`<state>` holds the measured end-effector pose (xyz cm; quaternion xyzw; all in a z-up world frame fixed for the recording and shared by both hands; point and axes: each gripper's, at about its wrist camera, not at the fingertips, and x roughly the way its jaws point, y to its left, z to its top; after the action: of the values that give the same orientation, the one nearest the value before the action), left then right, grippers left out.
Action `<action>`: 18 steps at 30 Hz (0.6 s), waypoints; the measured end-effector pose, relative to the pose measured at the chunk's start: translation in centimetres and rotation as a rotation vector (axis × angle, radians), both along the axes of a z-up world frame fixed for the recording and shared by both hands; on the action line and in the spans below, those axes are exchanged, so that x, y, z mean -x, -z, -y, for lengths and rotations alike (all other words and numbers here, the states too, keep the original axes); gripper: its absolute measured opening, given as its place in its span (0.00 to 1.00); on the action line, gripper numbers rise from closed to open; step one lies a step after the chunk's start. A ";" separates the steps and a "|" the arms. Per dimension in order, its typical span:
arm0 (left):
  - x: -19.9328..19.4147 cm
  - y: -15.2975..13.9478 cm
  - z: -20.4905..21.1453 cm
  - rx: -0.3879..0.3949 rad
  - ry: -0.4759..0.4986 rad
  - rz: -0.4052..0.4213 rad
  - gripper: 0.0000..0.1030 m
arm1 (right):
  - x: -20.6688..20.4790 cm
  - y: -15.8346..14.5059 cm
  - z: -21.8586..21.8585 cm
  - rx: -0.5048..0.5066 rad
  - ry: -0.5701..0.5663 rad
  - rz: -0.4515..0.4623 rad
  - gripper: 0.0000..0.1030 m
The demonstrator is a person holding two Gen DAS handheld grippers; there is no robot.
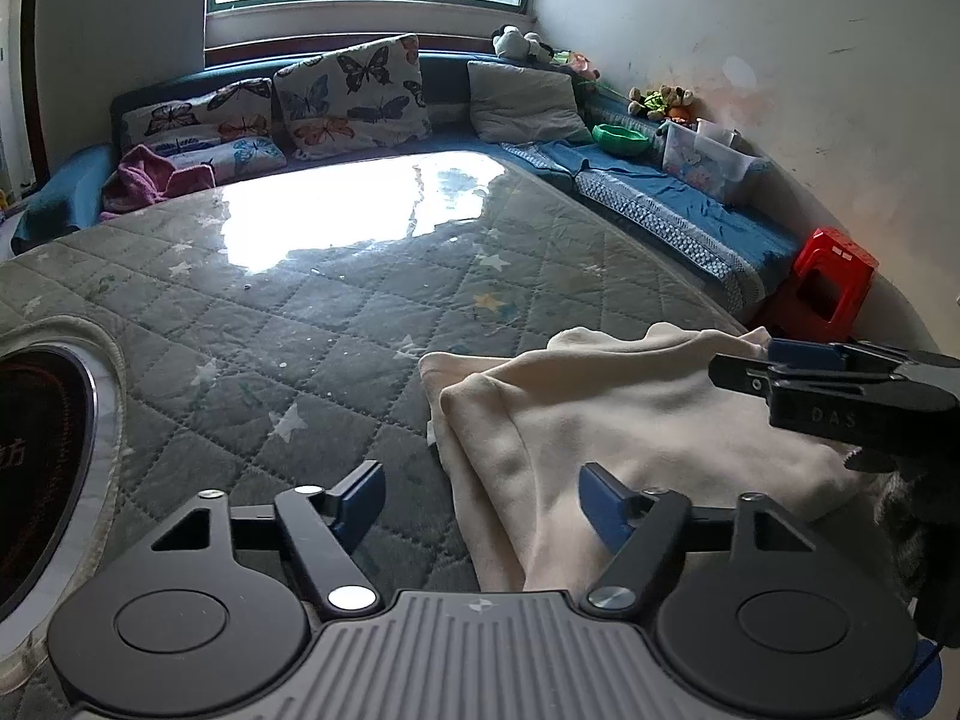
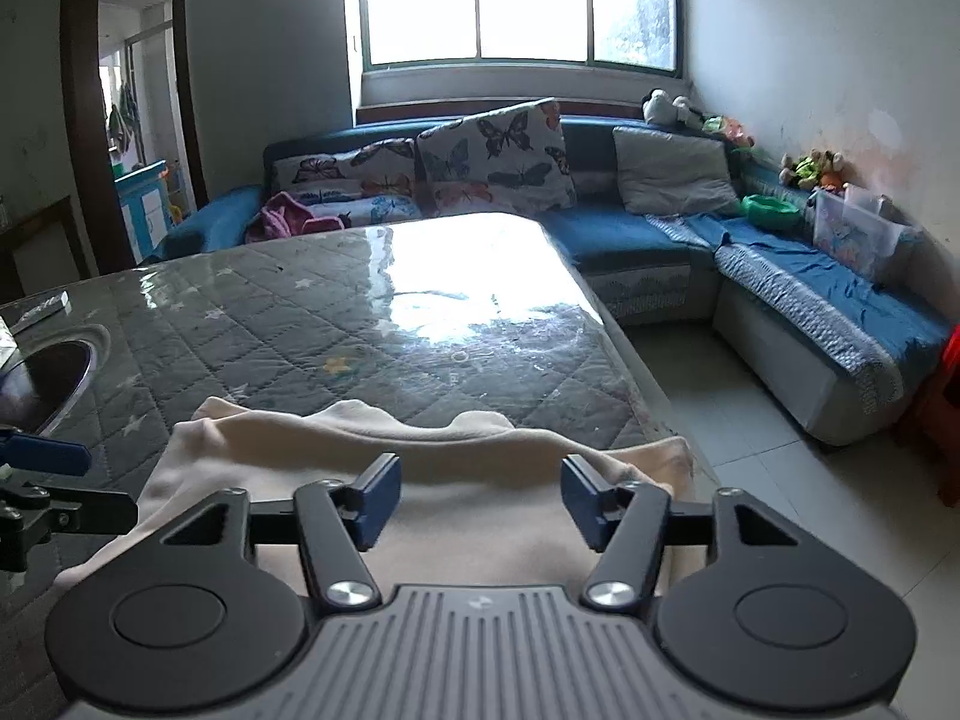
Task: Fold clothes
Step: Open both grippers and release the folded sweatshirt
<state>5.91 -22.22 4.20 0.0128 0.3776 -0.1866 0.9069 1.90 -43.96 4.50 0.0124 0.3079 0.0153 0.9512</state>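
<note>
A cream garment point(image 1: 630, 420) lies folded in a loose heap at the near right part of a quilted grey table point(image 1: 300, 312) under a clear glossy cover. My left gripper point(image 1: 480, 498) stands open above the garment's left edge, one finger over the cloth and the other over the bare table, and the pads press on nothing. The right gripper point(image 1: 774, 369) comes in from the right over the cloth's far corner. In the right wrist view the right gripper point(image 2: 480, 498) is open above the middle of the garment point(image 2: 360, 438), holding nothing. The left gripper's fingertips point(image 2: 48, 456) show at the left edge.
A round dark hotplate point(image 1: 36, 450) is set into the table at the left. A blue corner sofa point(image 2: 630, 234) with butterfly cushions point(image 2: 498, 156) wraps round the far side and the right. A red stool point(image 1: 834, 282) stands by the wall. Tiled floor point(image 2: 738, 420) lies right of the table.
</note>
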 end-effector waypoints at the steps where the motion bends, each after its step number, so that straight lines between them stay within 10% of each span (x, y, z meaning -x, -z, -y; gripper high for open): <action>1: 0.3 0.0 -0.1 -0.001 0.000 0.005 0.78 | 0.3 0.0 -0.1 0.003 0.000 0.004 0.64; 18: 4.6 -0.1 -1.9 -0.002 -0.009 0.053 0.99 | 7.1 -0.5 -3.3 0.055 0.052 0.060 1.00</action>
<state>1.30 -20.27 4.31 0.0168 0.3535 -0.1820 0.9174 -5.24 -40.64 5.02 -0.0062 0.2791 -0.0173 0.9601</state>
